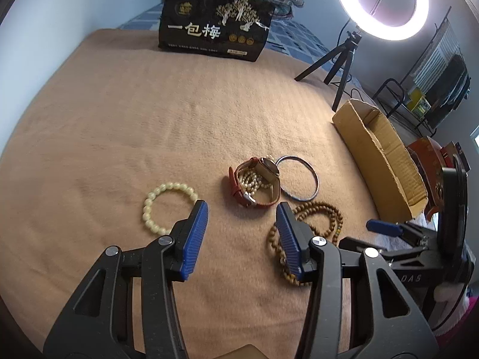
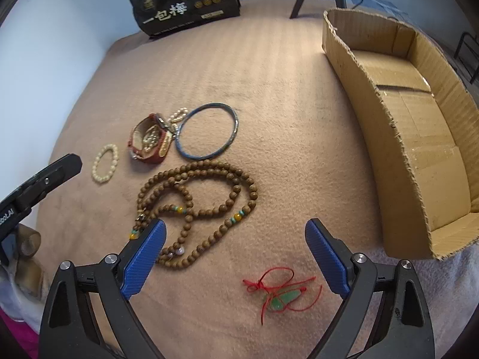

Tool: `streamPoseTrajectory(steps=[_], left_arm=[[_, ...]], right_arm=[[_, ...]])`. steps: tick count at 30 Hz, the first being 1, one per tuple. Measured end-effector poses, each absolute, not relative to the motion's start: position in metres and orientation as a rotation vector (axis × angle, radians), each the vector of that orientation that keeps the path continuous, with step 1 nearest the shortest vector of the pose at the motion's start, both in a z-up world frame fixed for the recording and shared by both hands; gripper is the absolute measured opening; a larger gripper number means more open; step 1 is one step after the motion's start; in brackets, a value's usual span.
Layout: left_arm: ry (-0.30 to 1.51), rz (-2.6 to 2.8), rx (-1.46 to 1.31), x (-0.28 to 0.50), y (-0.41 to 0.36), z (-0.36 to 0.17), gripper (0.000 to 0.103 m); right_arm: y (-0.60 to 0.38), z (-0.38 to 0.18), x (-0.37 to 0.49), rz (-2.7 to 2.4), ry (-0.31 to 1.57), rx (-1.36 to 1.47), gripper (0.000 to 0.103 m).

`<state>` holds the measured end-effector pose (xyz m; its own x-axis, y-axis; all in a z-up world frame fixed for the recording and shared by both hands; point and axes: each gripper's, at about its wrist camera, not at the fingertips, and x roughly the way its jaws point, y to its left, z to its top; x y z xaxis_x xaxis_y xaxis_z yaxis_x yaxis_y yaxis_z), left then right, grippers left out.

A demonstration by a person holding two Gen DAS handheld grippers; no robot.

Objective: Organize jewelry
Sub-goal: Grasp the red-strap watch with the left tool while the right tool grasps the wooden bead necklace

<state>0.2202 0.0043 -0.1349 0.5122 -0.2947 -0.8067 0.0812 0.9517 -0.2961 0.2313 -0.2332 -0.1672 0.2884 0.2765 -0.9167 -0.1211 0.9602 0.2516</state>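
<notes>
Jewelry lies on a tan blanket [image 1: 119,125]. A pale bead bracelet [image 1: 163,203] [image 2: 104,163] sits left of a red-strapped watch [image 1: 254,179] [image 2: 151,140] with pearls inside its loop. A blue bangle [image 1: 299,176] [image 2: 208,131] lies beside the watch. Brown wooden prayer beads [image 1: 320,215] [image 2: 197,197] spread nearer. A green pendant on red cord [image 2: 281,294] lies between my right gripper's fingers. My left gripper [image 1: 242,218] hovers open just short of the watch, nothing between its pads. My right gripper [image 2: 236,245] is open wide above the pendant.
An open cardboard box [image 2: 398,131] [image 1: 380,149] stands at the right. A black printed package [image 1: 215,27] [image 2: 185,3] sits at the far end. A ring light [image 1: 380,3] on a tripod stands behind the box. A hand [image 2: 28,242] shows at the left edge.
</notes>
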Motion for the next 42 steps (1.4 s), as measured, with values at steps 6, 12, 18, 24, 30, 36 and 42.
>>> streamPoseTrajectory(steps=[6,12,18,24,30,36,42], left_arm=[[1.049,-0.236,-0.264,0.239,0.002,-0.15,0.042],[1.07,-0.243,-0.254,0.247,-0.004,-0.159,0.037],[1.08,-0.25,-0.256,0.254,-0.005,-0.164,0.033],[1.086,-0.249,-0.252,0.26,-0.009,-0.167,0.032],[1.101,-0.231,-0.249,0.269,-0.011,-0.174,0.027],[1.127,-0.214,-0.233,0.279,-0.015,-0.185,0.016],[1.13,-0.211,-0.251,0.282,-0.011,-0.19,0.011]], right_arm=[[-0.225,-0.175,0.235,0.28,1.277,0.136,0.09],[-0.215,-0.182,0.242,0.269,1.295,0.117,0.09],[-0.2,-0.186,0.247,0.271,1.295,0.049,0.09],[-0.188,-0.19,0.252,0.231,1.291,0.017,0.09],[-0.17,-0.193,0.257,0.214,1.28,-0.073,0.079],[-0.145,-0.195,0.25,0.213,1.27,-0.111,0.068],[-0.145,-0.197,0.251,0.225,1.258,-0.121,0.047]])
